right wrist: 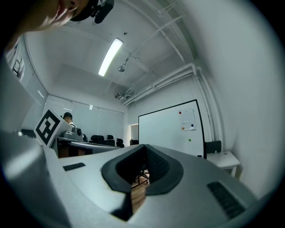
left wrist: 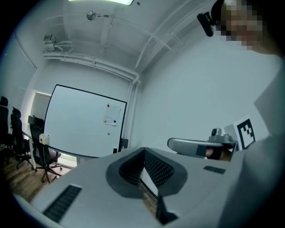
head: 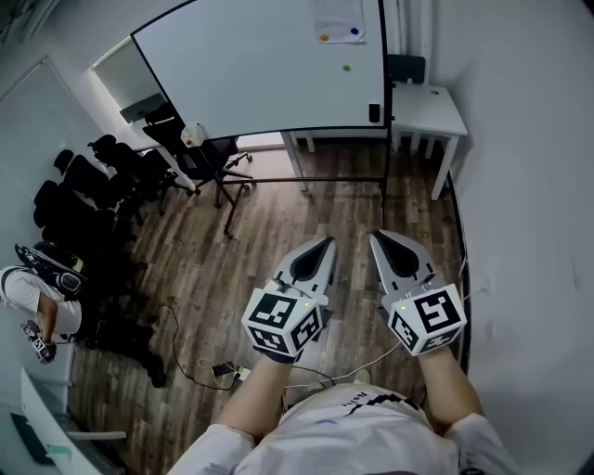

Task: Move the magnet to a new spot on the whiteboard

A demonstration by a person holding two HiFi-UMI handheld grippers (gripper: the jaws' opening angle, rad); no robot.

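Left gripper [head: 328, 243] and right gripper [head: 377, 236] sit side by side, each with jaws closed together on nothing, well apart from the whiteboard [head: 251, 74] across the wooden floor [head: 269, 232]. The lone green magnet [head: 346, 67], judged the task's piece, sits on the board's right part, just below a pinned sheet [head: 338, 17]. It is probably small, light, rigid and smooth, so the grip belongs on opposite sides of its rim.

Whiteboard [head: 251, 74] top cut off in head view, green dot [head: 346, 67], probably a magnet, too small to tell
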